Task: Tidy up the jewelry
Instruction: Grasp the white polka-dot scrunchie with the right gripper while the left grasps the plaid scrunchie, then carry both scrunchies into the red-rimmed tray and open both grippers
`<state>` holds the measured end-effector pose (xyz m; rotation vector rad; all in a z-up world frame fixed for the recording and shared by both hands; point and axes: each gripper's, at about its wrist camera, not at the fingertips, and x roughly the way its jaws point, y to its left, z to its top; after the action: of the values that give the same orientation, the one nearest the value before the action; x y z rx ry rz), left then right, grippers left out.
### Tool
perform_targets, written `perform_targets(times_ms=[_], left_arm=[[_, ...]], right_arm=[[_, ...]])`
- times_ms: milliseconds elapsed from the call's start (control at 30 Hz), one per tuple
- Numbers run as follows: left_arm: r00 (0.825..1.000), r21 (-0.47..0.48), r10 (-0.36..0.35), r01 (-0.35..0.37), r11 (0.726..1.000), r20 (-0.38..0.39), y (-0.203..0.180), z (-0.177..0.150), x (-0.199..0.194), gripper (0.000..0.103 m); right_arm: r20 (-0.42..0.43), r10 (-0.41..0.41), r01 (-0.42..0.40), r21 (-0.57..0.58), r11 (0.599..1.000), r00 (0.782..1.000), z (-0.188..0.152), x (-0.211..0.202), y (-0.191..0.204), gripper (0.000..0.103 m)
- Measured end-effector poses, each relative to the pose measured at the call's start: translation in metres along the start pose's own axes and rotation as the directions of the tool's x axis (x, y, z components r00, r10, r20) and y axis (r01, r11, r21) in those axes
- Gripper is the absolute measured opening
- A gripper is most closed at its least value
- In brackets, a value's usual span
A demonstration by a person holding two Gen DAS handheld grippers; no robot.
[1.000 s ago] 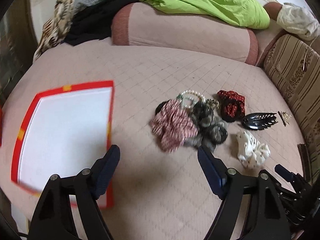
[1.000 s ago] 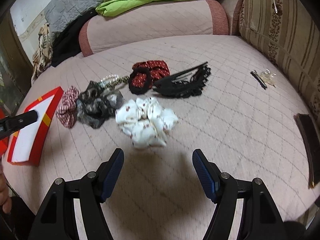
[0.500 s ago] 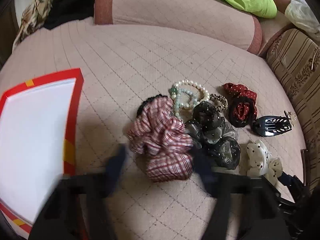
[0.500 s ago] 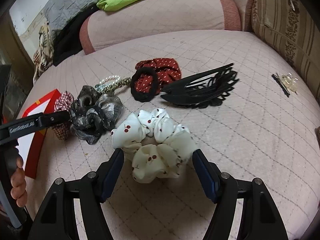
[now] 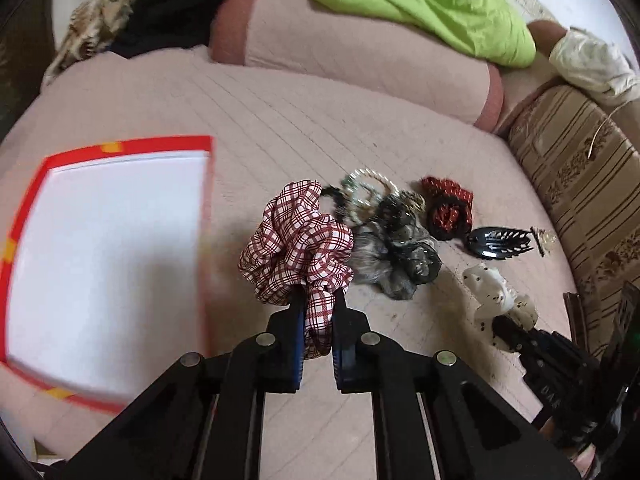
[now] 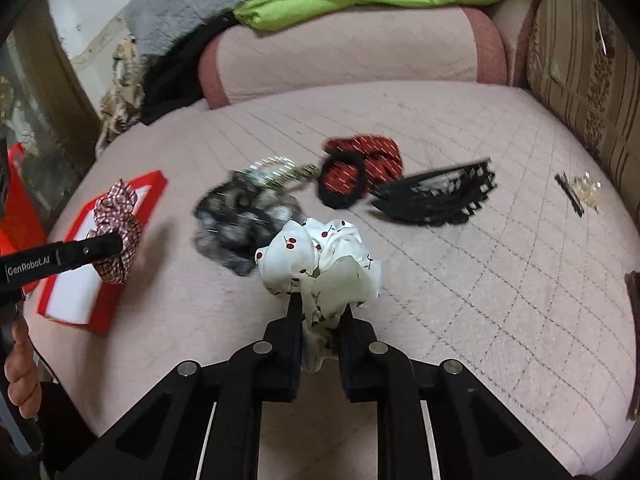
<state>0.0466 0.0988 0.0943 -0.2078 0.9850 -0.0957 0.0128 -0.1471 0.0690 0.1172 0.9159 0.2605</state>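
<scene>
Left wrist view: jaws clamp the plaid scrunchie (image 5: 298, 248); right jaws closing on the white scrunchie (image 6: 320, 268).

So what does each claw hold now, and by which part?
Left claw: the plaid scrunchie, by its near edge. Right claw, closing: the white cherry scrunchie, by its near folds.

the plaid scrunchie (image 5: 298, 240) and the cherry-print scrunchie (image 6: 320, 264) are soft, matt, gathered cloth. the dark scrunchie (image 5: 400, 256) looks sheer with a faint sheen. the black hair claw (image 5: 500, 242) is glossy plastic. the bead bracelets (image 5: 366, 188) look pearly. the bed cover (image 6: 480, 280) is matt quilted fabric. the red box (image 5: 132, 146) looks like smooth card.
</scene>
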Motion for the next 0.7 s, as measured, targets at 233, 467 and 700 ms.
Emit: perform_targets(times_ms=[233, 467, 700], left_arm=[[0.975, -0.072, 0.219, -0.216, 0.974, 0.047, 0.068, -0.015, -0.044, 0.01], [0.918, -0.141, 0.393, -0.396, 0.907, -0.048, 0.15, -0.03, -0.042, 0.011], [0.884, -0.198, 0.451, -0.468, 0.861, -0.125, 0.212, -0.035, -0.026, 0.011]], right_arm=[[-0.03, 0.136, -0.138, -0.106, 0.985, 0.99, 0.011, -0.013, 0.067, 0.016], [-0.142, 0.311, -0.333, -0.172, 0.927, 0.94, 0.02, 0.018, 0.161, 0.016], [-0.257, 0.329, -0.38, -0.182, 0.907, 0.909, 0.011, 0.079, 0.222, 0.017]])
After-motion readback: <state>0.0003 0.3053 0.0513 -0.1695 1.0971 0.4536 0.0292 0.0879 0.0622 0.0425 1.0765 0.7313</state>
